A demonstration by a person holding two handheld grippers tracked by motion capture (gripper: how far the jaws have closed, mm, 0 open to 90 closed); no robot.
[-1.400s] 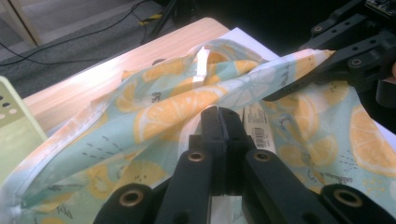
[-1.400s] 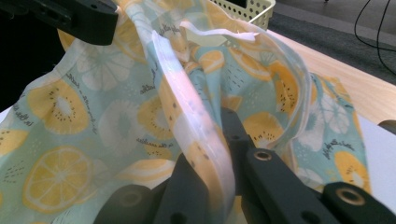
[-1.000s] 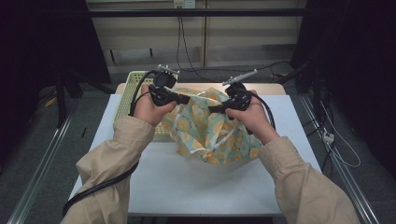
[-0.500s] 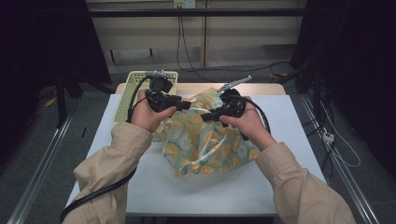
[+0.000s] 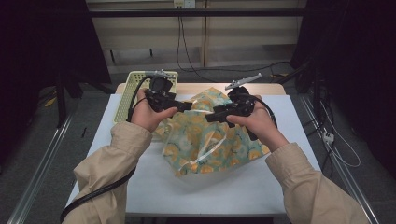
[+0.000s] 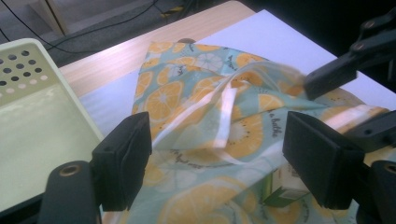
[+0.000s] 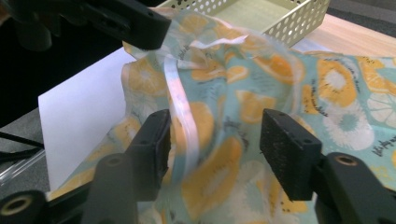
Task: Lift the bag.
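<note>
We see a white table (image 5: 154, 186) with a wooden strip along its far edge, and on it, near the middle, a crumpled plastic bag (image 5: 210, 144) printed with orange and lemon slices on pale blue-green. Its near edge is clear film and hard to trace against the table. Our forearms in beige sleeves cover the bag's left and right margins in the high view. At the far left corner stands a pale yellow perforated basket (image 5: 122, 95), partly hidden behind the left hand.

The bag's mouth rises in a loose fold with a whitish seal strip (image 6: 227, 112) curling through it; motion blurs that strip. Inside the bag, in the left gripper view, a small green-and-white carton (image 6: 280, 189) shows at the lower right, mostly hidden by the jaw.

The left gripper (image 6: 217, 154) has just been opening: its jaws stand apart with bag film between them, the pads not pressing. The right gripper (image 7: 215, 140) likewise has just been opening, the strip hanging loose between its parted jaws.
</note>
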